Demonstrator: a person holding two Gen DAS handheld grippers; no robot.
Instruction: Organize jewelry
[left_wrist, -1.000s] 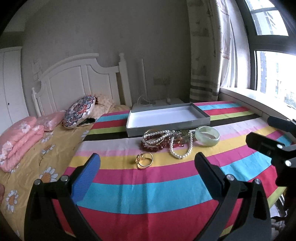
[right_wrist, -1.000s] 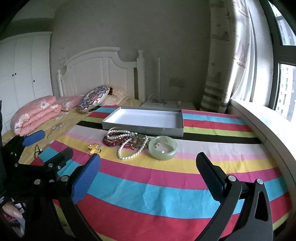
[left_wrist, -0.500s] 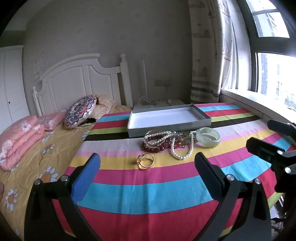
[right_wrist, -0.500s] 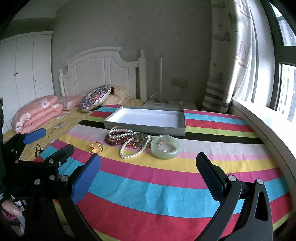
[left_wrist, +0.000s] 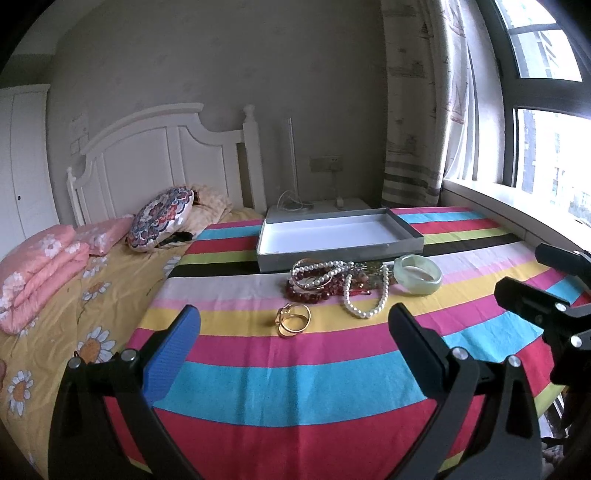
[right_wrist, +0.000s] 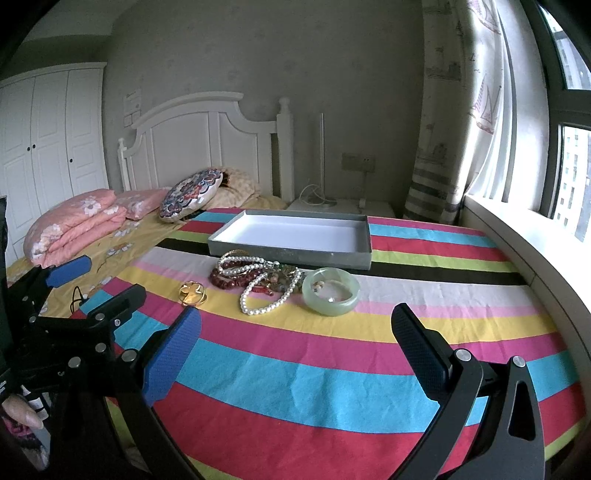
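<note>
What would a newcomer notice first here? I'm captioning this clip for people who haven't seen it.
Probably the loud striped cloth, then the jewelry heaped mid-cloth: a pearl necklace tangled with red beads, a green bangle at its right end, gold rings at its left. Just behind sits an empty grey tray.

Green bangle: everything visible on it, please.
The green bangle is a thick, pale, translucent jade-like ring lying flat on the striped cloth, just in front of the grey tray's right corner. The pearl necklace and bead pile sit against its left side. Neither claw touches it.
</note>
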